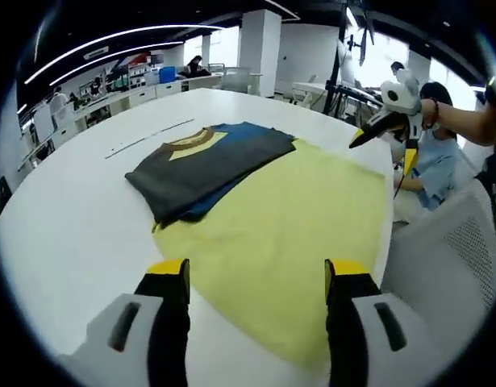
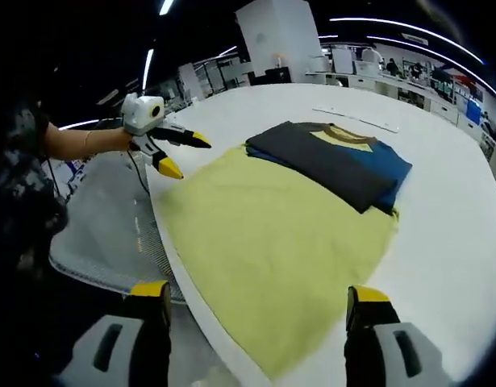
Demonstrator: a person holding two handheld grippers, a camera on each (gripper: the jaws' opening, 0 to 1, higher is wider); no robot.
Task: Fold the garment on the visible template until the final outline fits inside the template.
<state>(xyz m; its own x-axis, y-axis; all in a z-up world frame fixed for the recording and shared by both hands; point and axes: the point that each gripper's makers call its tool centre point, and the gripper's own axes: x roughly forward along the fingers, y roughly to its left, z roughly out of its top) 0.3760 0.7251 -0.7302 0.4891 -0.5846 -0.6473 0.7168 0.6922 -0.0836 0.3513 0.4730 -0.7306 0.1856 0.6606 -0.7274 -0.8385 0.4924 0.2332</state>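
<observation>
A folded garment, dark grey over blue with a yellow neck patch, lies flat at the far corner of the yellow template sheet. Part of it hangs off onto the white table. My left gripper is open and empty above the template's near edge, well short of the garment. In the right gripper view it appears again, held in a hand beside the sheet. My right gripper is also open and empty above the template's near corner. From the left gripper view it hovers in the air past the table's right side.
The big white table carries a thin strip beyond the garment. A white mesh chair stands at the table's edge. A seated person is close by. Desks and a pillar stand behind.
</observation>
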